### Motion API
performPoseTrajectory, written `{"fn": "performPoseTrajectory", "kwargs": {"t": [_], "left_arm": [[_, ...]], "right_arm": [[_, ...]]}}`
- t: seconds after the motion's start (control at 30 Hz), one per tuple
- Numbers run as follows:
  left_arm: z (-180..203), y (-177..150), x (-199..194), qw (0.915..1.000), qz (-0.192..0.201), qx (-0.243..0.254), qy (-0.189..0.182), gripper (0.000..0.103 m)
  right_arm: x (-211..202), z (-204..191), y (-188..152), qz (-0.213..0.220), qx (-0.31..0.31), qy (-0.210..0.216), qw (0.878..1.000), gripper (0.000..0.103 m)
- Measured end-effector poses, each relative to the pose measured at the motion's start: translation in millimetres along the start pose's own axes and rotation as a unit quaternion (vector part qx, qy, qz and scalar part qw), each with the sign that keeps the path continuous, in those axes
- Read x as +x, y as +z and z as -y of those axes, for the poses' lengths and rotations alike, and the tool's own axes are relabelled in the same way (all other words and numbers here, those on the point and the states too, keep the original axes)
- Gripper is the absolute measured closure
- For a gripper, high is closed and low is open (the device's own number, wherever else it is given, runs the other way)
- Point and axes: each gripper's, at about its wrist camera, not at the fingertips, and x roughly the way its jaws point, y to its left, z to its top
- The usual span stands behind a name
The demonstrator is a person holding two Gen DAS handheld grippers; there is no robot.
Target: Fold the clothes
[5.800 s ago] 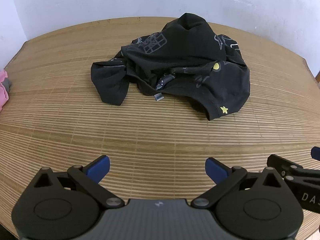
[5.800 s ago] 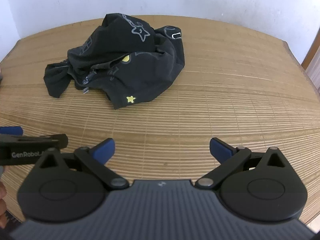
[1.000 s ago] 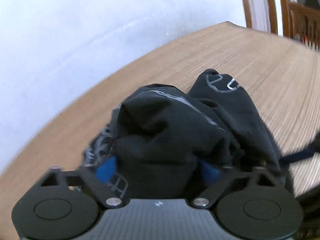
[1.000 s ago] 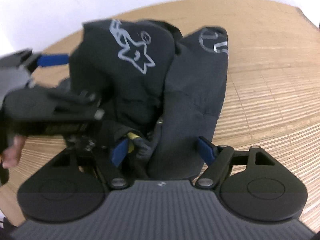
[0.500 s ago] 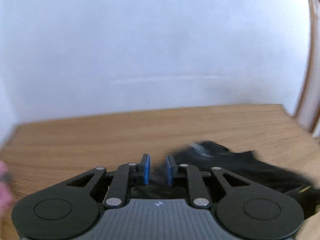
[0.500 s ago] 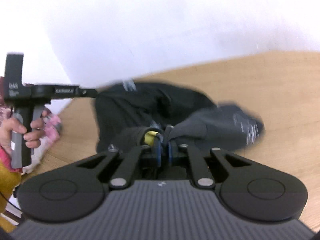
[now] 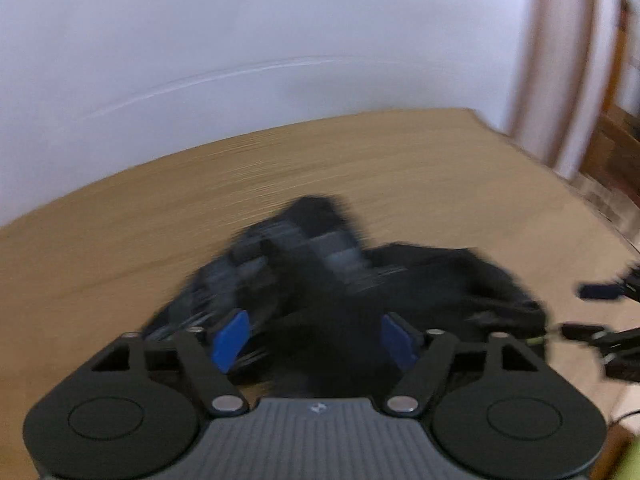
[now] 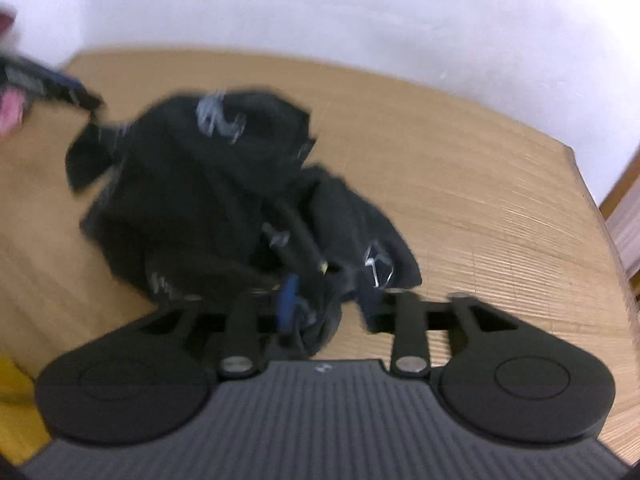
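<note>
Left claw opening wide, black garment between pads, unpinched; right claw opening, cloth between.

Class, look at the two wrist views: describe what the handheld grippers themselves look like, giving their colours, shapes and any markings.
Both are alike. The left gripper has a dark grey ribbed body with a small pale logo, two round black discs at the sides, black linkage arms with silver pivot pins, and blue pads on the fingers. The right gripper shows the same build, though blur hides finer markings.
</note>
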Motion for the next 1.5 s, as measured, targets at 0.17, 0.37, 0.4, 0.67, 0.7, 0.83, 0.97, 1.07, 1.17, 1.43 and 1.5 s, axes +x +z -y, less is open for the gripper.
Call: {"fn": "performPoseTrajectory", "kwargs": {"t": [0.17, 0.37, 0.4, 0.67, 0.7, 0.83, 0.97, 1.07, 1.17, 1.43, 1.5], "left_arm": [[85, 13, 79, 0.9853, -0.038, 0.166, -0.013, 0.016], [90, -2, 144, 0.9816, -0.116, 0.15, -0.018, 0.062], [82, -4, 145, 0.9844, -0.12, 0.127, -0.024, 0.068], [-18, -10, 48, 0.9975, -0.023, -0.036, 0.057, 0.092], [-34, -14, 29, 0.9956, -0.011, -0.055, 0.075, 0.092], [-84, -46, -37, 0.9794, 0.011, -0.115, 0.166, 0.092], [-131, -94, -82, 0.9531, -0.001, -0.172, 0.249, 0.091], [-159, -134, -97, 0.9448, -0.025, -0.221, 0.24, 0.088], [-150, -148, -92, 0.9593, -0.038, -0.211, 0.184, 0.072], [-48, -85, -54, 0.9983, -0.017, -0.043, 0.036, 0.017], [-21, -60, -18, 0.9988, -0.016, 0.022, 0.041, 0.012]], "right_arm": [[25, 20, -5, 0.033, 0.056, 0.002, 0.998, 0.035], [83, 42, -8, -0.017, 0.172, 0.03, 0.984, 0.035], [91, 41, -9, -0.027, 0.172, 0.034, 0.984, 0.035], [95, 28, 4, -0.003, 0.178, 0.064, 0.982, 0.09], [84, 28, 9, 0.015, 0.178, 0.071, 0.981, 0.09], [38, 30, 27, 0.07, 0.192, 0.129, 0.97, 0.09], [3, 23, 33, 0.099, 0.168, 0.13, 0.972, 0.09], [10, 17, 28, 0.079, 0.137, 0.091, 0.983, 0.089], [43, 9, 13, -0.026, 0.077, 0.03, 0.996, 0.082], [19, -5, -15, 0.014, 0.102, -0.024, 0.994, 0.044], [18, -7, -18, 0.026, 0.101, -0.027, 0.994, 0.041]]}}
